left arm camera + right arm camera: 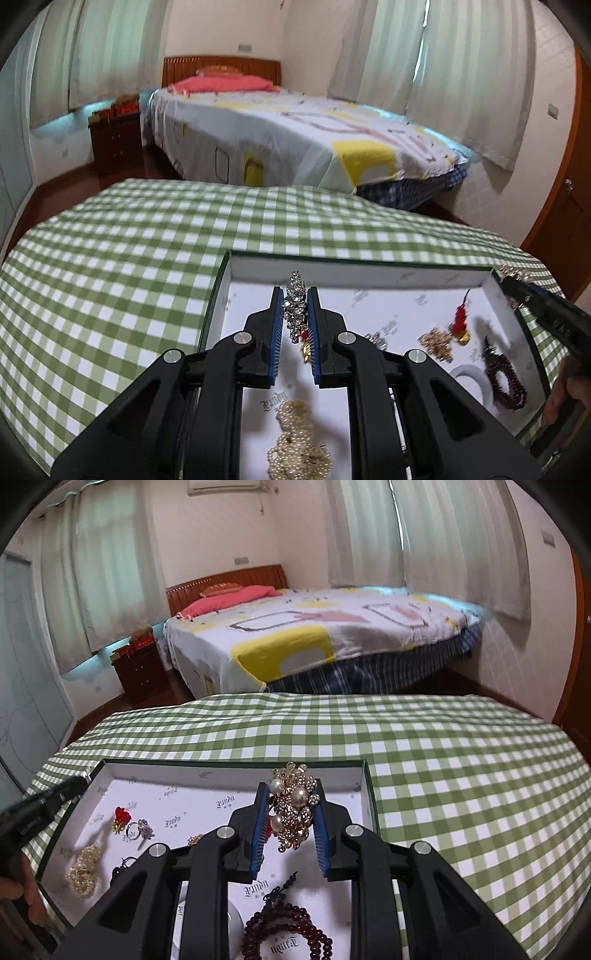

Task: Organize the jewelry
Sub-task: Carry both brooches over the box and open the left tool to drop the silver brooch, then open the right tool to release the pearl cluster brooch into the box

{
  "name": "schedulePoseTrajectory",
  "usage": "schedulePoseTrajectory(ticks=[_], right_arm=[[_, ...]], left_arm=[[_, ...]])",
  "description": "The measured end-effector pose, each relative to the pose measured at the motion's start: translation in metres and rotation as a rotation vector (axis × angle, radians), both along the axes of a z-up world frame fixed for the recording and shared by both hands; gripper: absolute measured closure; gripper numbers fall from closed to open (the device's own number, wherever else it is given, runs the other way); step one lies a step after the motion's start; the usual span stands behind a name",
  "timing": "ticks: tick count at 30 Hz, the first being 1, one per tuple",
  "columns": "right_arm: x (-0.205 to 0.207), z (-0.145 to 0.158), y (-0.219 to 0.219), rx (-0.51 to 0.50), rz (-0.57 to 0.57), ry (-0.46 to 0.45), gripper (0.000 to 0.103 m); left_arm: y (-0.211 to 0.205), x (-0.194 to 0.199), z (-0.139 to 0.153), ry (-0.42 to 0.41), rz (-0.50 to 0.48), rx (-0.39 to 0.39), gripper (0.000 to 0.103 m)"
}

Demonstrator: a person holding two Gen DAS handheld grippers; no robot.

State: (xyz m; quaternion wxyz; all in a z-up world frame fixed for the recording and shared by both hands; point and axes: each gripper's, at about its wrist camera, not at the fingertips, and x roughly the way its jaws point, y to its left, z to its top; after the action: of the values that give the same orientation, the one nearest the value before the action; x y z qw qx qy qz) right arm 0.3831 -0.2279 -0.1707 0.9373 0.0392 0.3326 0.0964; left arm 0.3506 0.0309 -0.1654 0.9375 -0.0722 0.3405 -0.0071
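A shallow white-lined box point(332, 269) point(221, 771) sits on the green checked cloth and holds loose jewelry. My left gripper point(295, 295) is shut on a silver crystal piece point(296, 306) and holds it above the box's far left part. My right gripper point(290, 794) is shut on a gold brooch with pearls point(293, 808) and holds it above the box's right part. In the box lie a pearl necklace point(299, 439), a dark red bead bracelet point(508, 384) point(288, 930), a gold chain cluster point(436, 341) point(83, 867), a red charm point(460, 319) point(122, 818), a silver ring point(140, 830) and a white bangle point(476, 376).
The table with the green checked cloth point(110, 277) point(461, 775) extends left and right of the box. Beyond it stands a bed point(295, 129) with a patterned sheet, a wooden nightstand point(114, 144) and curtains. The right gripper's body point(546, 317) hangs over the box's right edge.
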Motion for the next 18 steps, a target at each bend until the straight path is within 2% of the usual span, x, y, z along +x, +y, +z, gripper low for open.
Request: schedulePoseTrajectory(ticks=[4,18], right_arm=[[0.009,-0.005,0.003,-0.024,-0.002,0.07,0.08],[0.026,-0.019,0.005,-0.05,0.013,0.219,0.079]], left_arm=[[0.002,0.005,-0.008,0.043,0.008,-0.005,0.09],[-0.001,0.018,-0.015,0.128,0.002,-0.009,0.088]])
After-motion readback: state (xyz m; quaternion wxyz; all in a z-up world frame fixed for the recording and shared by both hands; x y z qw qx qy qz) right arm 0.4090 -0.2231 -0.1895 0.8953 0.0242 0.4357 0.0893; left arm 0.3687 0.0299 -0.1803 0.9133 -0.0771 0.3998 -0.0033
